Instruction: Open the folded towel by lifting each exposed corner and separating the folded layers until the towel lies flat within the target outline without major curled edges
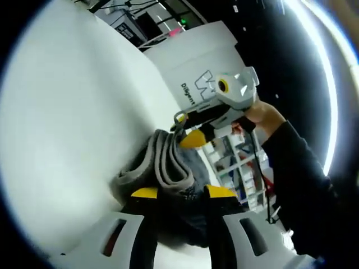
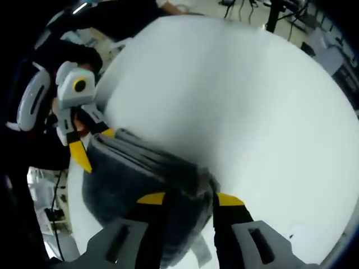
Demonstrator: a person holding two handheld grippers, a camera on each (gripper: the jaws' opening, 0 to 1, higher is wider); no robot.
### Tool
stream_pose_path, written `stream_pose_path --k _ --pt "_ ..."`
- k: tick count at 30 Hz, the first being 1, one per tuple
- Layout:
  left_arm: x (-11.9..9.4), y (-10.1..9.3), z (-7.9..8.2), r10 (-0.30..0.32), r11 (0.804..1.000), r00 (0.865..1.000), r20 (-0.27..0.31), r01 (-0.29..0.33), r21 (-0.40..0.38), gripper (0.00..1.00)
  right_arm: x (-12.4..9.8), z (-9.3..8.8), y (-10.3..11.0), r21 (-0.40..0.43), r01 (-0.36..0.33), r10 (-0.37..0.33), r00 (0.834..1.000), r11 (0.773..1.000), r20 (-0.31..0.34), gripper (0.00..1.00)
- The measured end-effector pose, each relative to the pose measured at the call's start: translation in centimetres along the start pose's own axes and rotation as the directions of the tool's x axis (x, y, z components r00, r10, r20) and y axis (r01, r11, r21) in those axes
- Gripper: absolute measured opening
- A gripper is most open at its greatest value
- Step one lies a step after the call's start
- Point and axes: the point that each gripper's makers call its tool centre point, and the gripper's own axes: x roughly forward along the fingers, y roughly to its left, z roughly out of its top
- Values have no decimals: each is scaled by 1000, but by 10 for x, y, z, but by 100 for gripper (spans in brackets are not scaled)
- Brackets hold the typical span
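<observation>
Left gripper (image 1: pixel 181 193) jaws clamped on grey folded towel (image 1: pixel 168 168) | right gripper (image 2: pixel 189 199) jaws clamped on opposite towel edge | white surface (image 2: pixel 252 112) beneath.

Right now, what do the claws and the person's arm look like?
Both claws have white bodies, black jaws and yellow tips. The right claw carries a pale grey housing with a yellow-ringed lens; so does the left claw. A black cable hangs below the right claw's handle. The person wears a dark long sleeve.

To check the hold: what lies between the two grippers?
The folded grey towel spans from the left gripper to the right gripper, seen in the right gripper view.
</observation>
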Motion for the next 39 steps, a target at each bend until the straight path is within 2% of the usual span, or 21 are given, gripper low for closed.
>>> stream_pose_path --k 5,9,13,18,23,26,32,39 --pt "1 1 -2 5 1000 1000 -16 -5 -1 23 -7 0 1 24 -6 6 1000 1000 -16 27" --pt "2 1 -3 10 1000 1000 -22 -10 -1 22 -17 12 -4 28 6 -7 1000 1000 20 21" --pt "2 2 -3 9 1000 1000 -28 -9 -6 22 -3 5 -3 2 -11 11 1000 1000 -27 19" --pt "4 3 -3 12 1000 999 -37 -12 -5 21 9 5 -3 -28 -21 20 999 999 -43 18" --pt "3 3 -3 10 1000 999 -38 -10 3 19 12 4 -11 -37 7 -10 998 999 -61 27" --pt "5 5 -4 12 1000 999 -42 -12 3 17 16 3 -7 -49 -12 9 998 999 -65 20" --pt "5 1 -1 -13 1000 999 -36 13 -11 9 10 3 -7 -70 5 -9 998 998 -65 15" --pt "6 -11 0 -64 998 997 -32 64 -4 8 -1 1 -12 -91 35 -40 998 995 -53 15"
